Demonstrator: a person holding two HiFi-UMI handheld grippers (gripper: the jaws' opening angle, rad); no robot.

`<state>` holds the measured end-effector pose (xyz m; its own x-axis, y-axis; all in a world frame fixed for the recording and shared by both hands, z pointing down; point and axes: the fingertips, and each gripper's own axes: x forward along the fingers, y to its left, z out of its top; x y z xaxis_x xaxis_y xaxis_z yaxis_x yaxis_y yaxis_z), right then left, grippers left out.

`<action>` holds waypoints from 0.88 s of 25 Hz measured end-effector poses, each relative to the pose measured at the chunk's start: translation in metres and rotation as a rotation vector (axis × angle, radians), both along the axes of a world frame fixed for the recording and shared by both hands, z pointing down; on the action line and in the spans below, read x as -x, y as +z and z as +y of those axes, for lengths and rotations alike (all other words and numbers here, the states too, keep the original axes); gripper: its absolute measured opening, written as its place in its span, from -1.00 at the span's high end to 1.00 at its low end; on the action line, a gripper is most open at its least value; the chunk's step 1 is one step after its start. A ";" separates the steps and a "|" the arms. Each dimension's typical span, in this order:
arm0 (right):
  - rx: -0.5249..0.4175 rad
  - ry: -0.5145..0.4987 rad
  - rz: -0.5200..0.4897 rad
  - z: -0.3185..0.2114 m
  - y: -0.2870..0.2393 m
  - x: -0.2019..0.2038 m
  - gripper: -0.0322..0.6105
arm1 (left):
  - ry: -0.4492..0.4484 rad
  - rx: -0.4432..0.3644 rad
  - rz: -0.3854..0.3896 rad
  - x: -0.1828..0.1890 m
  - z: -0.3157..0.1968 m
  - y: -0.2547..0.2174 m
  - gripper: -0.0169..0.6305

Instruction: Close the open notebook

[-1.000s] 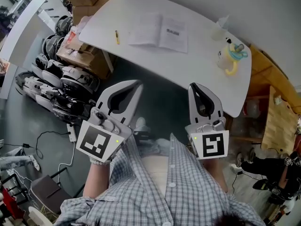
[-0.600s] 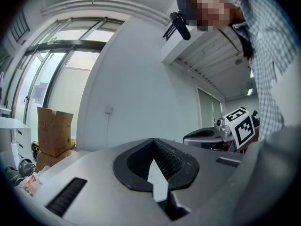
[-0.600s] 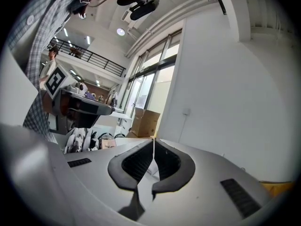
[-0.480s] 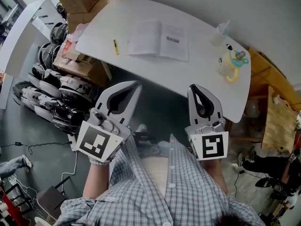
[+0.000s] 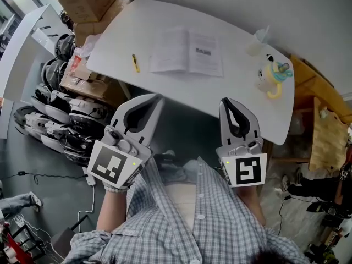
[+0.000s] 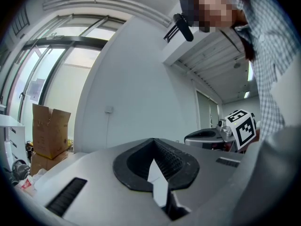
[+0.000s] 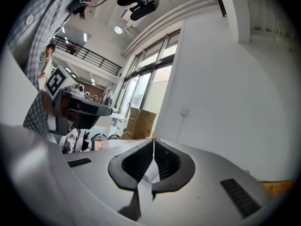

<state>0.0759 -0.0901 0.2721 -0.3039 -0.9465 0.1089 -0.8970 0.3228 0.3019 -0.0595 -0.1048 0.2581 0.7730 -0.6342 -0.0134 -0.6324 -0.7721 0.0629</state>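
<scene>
Nearer than a second ago, the white table (image 5: 165, 21) has drifted down the head view as the person closes in, so this looks like the approach step. The left gripper (image 5: 158, 97) and right gripper (image 5: 226, 100) sit mid-frame, short of the table's near edge, each with jaws pressed together and empty. The notebook (image 5: 187, 52) lies open at upper centre, well apart from both. Next, a tip probably needs to get under one cover's edge to fold it over.

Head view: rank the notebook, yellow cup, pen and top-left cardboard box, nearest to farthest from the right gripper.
1. Yellow cup, at the table's right end, and notebook, mid-table: too close to call from the right gripper.
2. Pen, on the table's left part.
3. Cardboard box, beyond the table's far left corner.
</scene>
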 end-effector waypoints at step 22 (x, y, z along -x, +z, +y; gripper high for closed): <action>-0.010 0.019 0.035 -0.004 0.003 0.007 0.82 | 0.146 0.017 0.025 -0.037 0.014 0.003 0.92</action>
<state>0.0687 -0.0937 0.2747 -0.2823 -0.9530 0.1100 -0.8918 0.3029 0.3360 -0.0221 -0.0904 0.2613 0.8568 -0.5151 -0.0239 -0.5112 -0.8546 0.0908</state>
